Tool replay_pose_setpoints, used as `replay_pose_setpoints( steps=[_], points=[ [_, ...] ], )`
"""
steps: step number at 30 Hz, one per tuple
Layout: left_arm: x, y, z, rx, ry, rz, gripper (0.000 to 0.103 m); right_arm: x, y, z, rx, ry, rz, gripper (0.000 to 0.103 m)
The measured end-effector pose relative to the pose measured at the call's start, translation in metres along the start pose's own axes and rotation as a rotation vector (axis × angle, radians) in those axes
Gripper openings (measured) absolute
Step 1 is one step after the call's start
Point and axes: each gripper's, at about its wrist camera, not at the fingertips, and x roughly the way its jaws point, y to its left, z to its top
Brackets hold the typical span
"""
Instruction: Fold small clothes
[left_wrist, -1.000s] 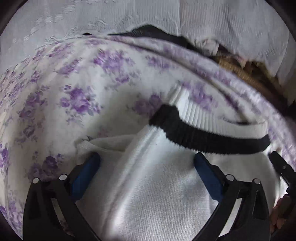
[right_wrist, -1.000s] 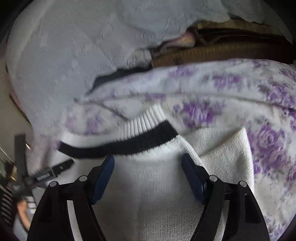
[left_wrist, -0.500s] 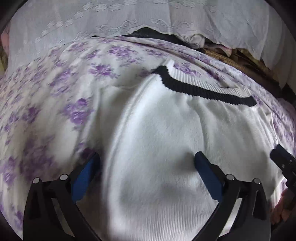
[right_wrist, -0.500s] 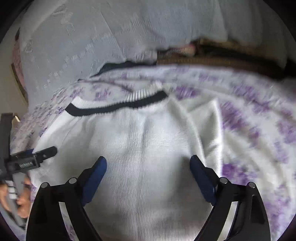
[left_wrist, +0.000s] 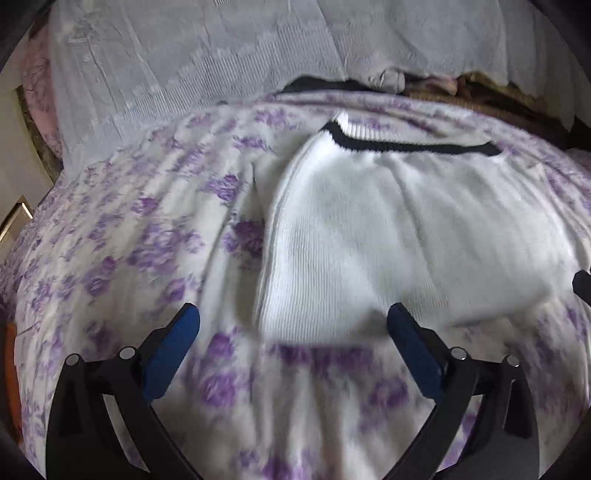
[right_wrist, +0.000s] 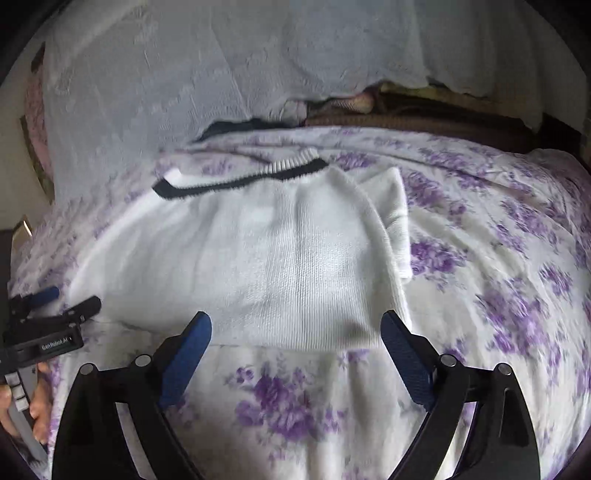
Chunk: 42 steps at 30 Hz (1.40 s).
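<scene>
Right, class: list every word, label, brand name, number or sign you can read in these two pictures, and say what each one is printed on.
"GenRobot.AI": small white lettering, slightly blurred so the spelling is not fully certain, on the black body of the left hand-held gripper, seen at the left edge of the right wrist view.
No other text: none shows on the white sweater, the floral bedsheet or the right hand-held gripper.
</scene>
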Motion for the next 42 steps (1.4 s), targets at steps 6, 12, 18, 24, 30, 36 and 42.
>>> replay_pose_setpoints(
  steps=[6,12,18,24,30,36,42],
  points=[
    [-0.037,-0.009,-0.009,0.034,-0.134,0.029,0.099,-0.020,0.018,0.007,-0.044,-0.121,-0.004,0.094],
    [-0.025,-0.009,0.016,0.002,-0.136,0.029,0.099,0.005,0.044,0.021,-0.129,-0.079,-0.046,0.094],
    [0.037,-0.020,0.023,0.049,0.037,0.069,0.099,0.058,0.040,0.018,-0.131,0.153,-0.035,0.100],
    [0.021,-0.004,0.018,-0.034,-0.008,0.030,0.099,0.023,0.028,0.016,-0.061,-0.004,-0.015,0.100],
    [-0.022,-0.013,0.005,0.005,-0.166,0.059,0.099,-0.003,-0.015,0.011,0.149,-0.087,0.036,0.100],
    [-0.037,-0.015,0.006,0.005,-0.199,0.028,0.099,0.000,-0.044,0.006,0.310,-0.045,0.106,0.100],
    [-0.028,-0.015,0.036,-0.047,-0.148,-0.046,0.099,0.003,-0.062,0.005,0.399,-0.020,0.170,0.100]
  ],
)
